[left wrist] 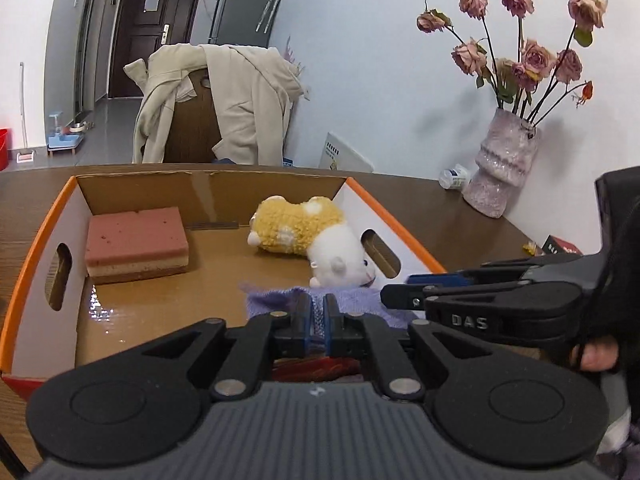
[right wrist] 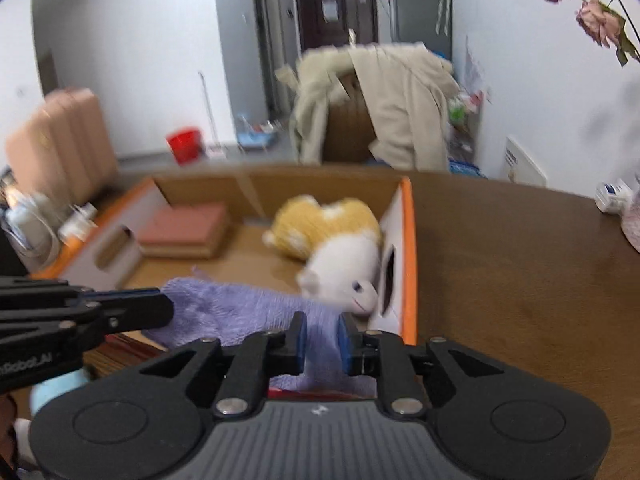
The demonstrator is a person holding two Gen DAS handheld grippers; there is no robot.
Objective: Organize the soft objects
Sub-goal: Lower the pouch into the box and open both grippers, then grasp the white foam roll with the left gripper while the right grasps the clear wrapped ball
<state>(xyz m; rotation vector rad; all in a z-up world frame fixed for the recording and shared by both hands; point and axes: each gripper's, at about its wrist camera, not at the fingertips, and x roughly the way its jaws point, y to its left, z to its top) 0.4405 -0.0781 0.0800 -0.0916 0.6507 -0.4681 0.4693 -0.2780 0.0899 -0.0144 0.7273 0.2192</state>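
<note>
Purple cloth (right wrist: 248, 308) pinched by left claw (left wrist: 317, 314), right claw (right wrist: 323, 340)

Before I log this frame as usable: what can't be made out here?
- Purple cloth: lower part hidden behind the left gripper, left wrist view.
- Red item beneath: only a sliver shows between the fingers.
- Plush toy, sponge: motion-blurred, right wrist view.
- Bottle label: too small.

Home, living/dining rm: coat (left wrist: 240, 96) over chair, dried roses in vase (left wrist: 505, 160), front door (left wrist: 146, 24), fridge (left wrist: 248, 0).
</note>
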